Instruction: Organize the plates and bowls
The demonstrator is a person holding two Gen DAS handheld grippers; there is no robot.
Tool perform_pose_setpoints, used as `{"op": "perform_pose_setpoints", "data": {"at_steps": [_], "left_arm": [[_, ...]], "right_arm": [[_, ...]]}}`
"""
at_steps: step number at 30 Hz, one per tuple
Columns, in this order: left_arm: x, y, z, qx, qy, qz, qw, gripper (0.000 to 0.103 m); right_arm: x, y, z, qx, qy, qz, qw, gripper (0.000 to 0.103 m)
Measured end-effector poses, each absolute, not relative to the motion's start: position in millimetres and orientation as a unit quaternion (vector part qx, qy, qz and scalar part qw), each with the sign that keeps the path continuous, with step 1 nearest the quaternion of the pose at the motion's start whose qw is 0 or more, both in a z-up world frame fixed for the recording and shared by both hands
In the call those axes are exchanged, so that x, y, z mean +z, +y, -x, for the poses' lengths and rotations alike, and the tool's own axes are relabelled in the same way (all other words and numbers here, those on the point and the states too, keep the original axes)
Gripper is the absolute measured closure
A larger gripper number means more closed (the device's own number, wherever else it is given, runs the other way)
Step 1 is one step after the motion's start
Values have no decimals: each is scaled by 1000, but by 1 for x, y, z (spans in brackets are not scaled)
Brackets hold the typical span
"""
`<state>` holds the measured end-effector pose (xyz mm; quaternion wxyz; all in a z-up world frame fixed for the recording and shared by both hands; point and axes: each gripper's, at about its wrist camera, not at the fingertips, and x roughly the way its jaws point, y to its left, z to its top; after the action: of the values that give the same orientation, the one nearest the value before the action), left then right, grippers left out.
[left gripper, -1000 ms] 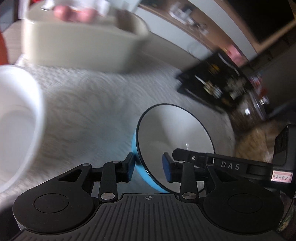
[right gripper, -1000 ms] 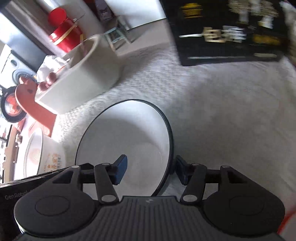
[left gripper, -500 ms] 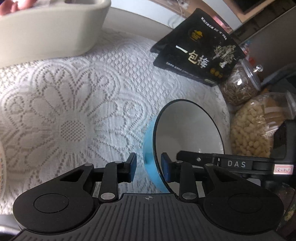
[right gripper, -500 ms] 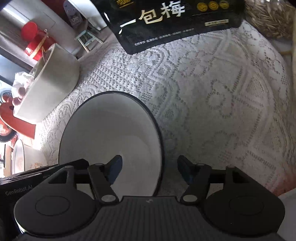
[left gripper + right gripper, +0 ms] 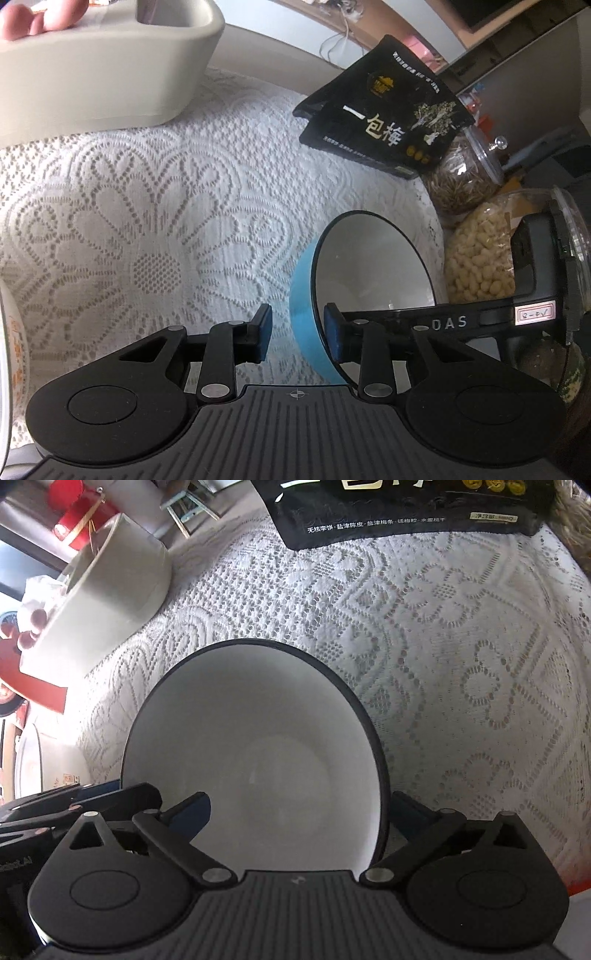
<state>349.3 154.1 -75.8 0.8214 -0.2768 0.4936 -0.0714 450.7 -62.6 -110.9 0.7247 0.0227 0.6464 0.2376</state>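
A blue bowl (image 5: 304,295) with a white inside and a dark rim (image 5: 255,746) rests on the white lace tablecloth (image 5: 147,221). My left gripper (image 5: 297,332) straddles its near wall, one pad inside and one outside. A gap shows between the outer pad and the blue wall, so the gripper is open. My right gripper (image 5: 301,810) straddles the opposite rim and its jaws are opening wide, with both pads clear of the bowl. In the left wrist view, the right gripper's black body (image 5: 443,321) reaches in from the right.
A beige tub (image 5: 92,74) stands at the back left. A black snack bag (image 5: 384,110) lies at the back. Two clear jars of seeds (image 5: 465,184) and pale nuts (image 5: 480,258) crowd the right edge. A white patterned bowl (image 5: 11,332) sits at far left.
The right jaws have spread from a narrow grip on the rim to wide open. The left outer pad has come off the blue wall. The bowl has settled lower and more level.
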Motion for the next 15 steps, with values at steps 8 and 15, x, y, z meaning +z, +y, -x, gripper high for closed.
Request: {"op": "perform_pose_setpoints", "data": {"at_steps": [8, 15], "left_arm": [[-66, 149, -342, -65, 477, 239, 843, 70], [-65, 147, -341, -64, 475, 229, 847, 70]], "right_arm": [[-113, -50, -453, 239, 658, 20, 714, 0], [-114, -54, -462, 251, 676, 8, 693, 0]]}}
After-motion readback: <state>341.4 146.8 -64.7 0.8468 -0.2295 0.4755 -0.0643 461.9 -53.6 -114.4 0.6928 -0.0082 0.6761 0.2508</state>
